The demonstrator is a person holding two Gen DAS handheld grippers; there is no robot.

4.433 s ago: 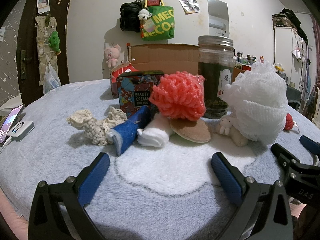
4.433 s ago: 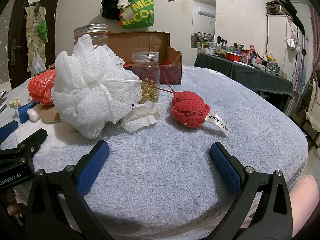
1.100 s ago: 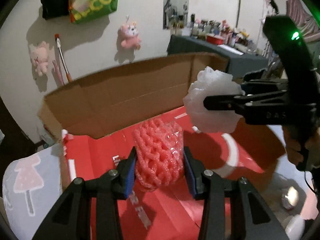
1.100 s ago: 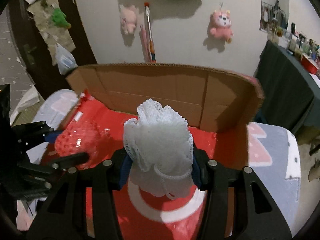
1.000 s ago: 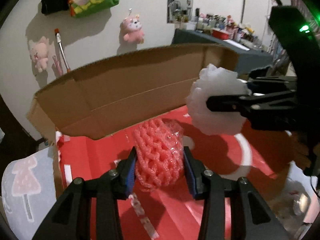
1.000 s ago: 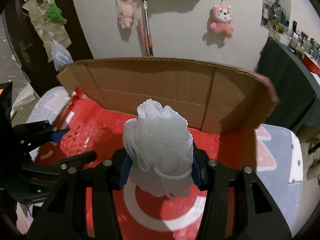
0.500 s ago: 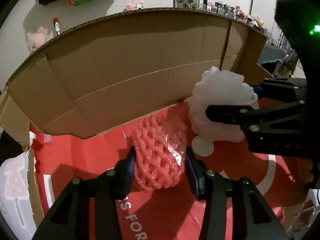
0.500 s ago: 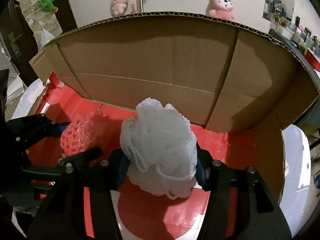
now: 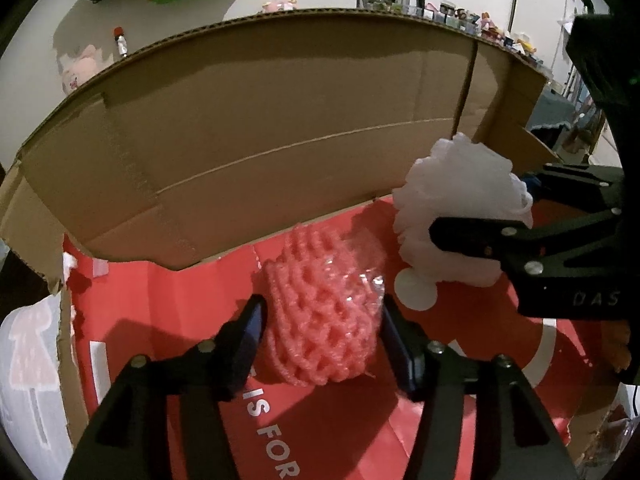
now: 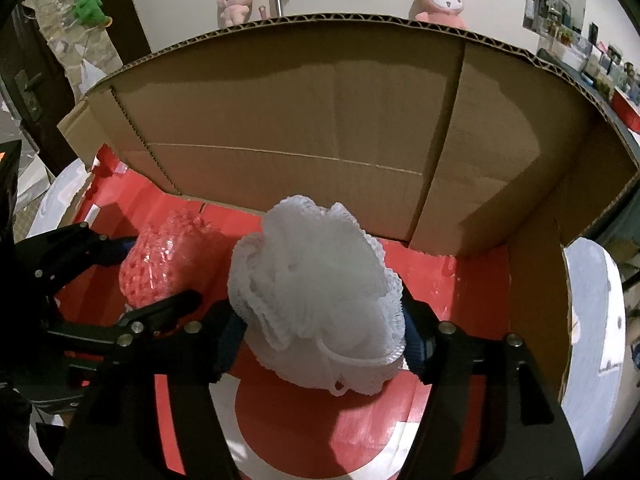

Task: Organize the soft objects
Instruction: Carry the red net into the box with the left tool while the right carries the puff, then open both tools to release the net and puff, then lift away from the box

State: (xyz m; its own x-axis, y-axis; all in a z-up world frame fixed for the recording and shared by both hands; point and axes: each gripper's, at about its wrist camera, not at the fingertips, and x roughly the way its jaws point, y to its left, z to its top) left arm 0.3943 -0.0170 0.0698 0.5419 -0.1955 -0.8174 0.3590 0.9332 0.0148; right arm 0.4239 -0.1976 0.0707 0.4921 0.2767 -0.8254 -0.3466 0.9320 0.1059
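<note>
My left gripper [image 9: 322, 334] is shut on a pink foam net ball [image 9: 322, 312] and holds it low inside an open cardboard box [image 9: 280, 128] with a red floor. My right gripper [image 10: 322, 330] is shut on a white mesh bath pouf [image 10: 316, 296] inside the same box, to the right of the pink ball. The pouf [image 9: 460, 208] and the right gripper show at the right of the left wrist view. The pink ball [image 10: 160, 264] and the left gripper show at the left of the right wrist view.
The box's brown flap [image 10: 320, 112] stands tall behind both grippers and its right wall [image 10: 536, 312] is close to the right gripper. The red floor [image 9: 168, 312] carries white print. Grey bedding [image 10: 592, 320] lies outside the box.
Both grippers have sunk deeper into the box with their loads. The back flap now fills more of each view and the room behind is mostly hidden.
</note>
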